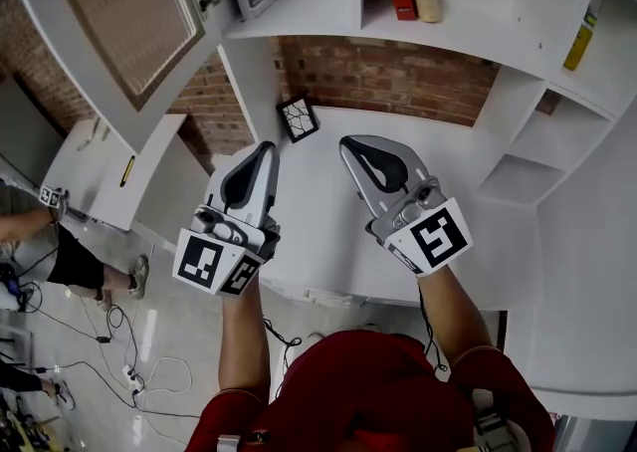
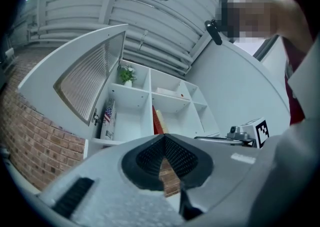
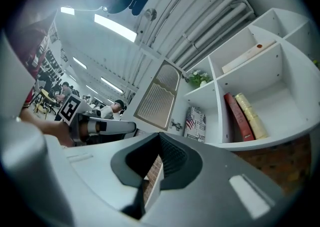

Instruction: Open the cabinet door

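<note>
- Both left gripper (image 1: 266, 148) and right gripper (image 1: 349, 145) hover above the bench (image 1: 328, 241), jaws together, empty.
- Door (image 1: 124, 12) stands swung wide off the shelf's (image 1: 478, 2) left edge, well apart from both.
- Task looks done: avoid nudging the door shut.

Smooth cabinet door (image 1: 119, 12), rough brick wall (image 1: 398, 82)
</note>
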